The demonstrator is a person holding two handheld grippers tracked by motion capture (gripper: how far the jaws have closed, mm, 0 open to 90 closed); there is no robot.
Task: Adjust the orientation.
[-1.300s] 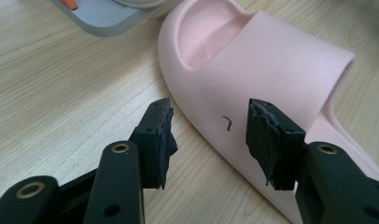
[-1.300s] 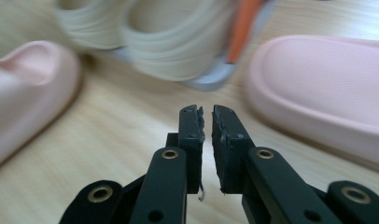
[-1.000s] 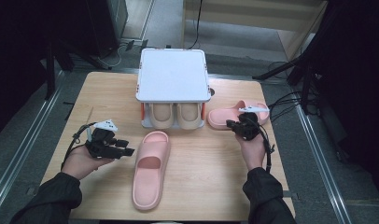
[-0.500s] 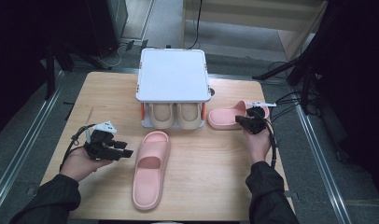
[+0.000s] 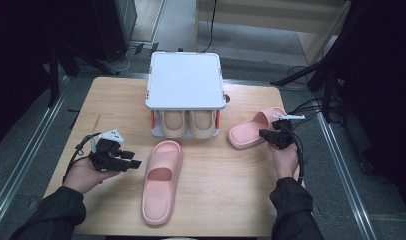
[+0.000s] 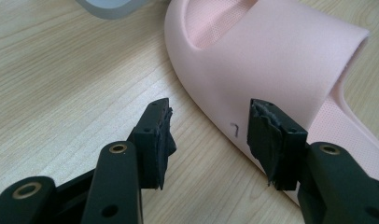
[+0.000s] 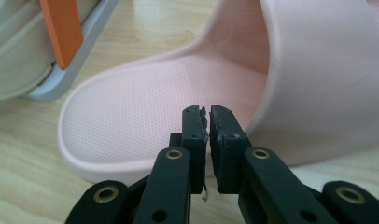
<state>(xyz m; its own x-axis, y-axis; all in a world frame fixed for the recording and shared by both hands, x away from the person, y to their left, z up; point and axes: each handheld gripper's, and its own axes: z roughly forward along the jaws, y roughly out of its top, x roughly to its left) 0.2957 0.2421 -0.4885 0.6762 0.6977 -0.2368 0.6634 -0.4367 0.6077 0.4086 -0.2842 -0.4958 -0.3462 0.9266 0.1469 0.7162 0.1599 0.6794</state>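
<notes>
Since a second ago my right gripper (image 5: 271, 135) has slid out toward the table's right edge, off the middle of the right slipper (image 5: 253, 129) to its outer end. Its jaws have just been cracking open: a thin slit shows in the right gripper view, nothing in it, tips just short of the slipper's rim (image 7: 131, 172). Left gripper (image 5: 132, 161) is parked, jaws wide and empty, aimed at the side of the near slipper (image 5: 162, 180), one pad (image 6: 267, 140) just beside its sidewall, not pressing. That slipper lies lengthwise mid-table; the right one sits by the shoe rack (image 5: 185, 80), which has a beige pair (image 5: 187, 122) under its white top.

Risks, my read: the right jaws are too narrow for the rim, so pushing in now would shove the slipper into the rack. Soft foam sidewall on the left could fold and slip out of a shallow pinch.
</notes>
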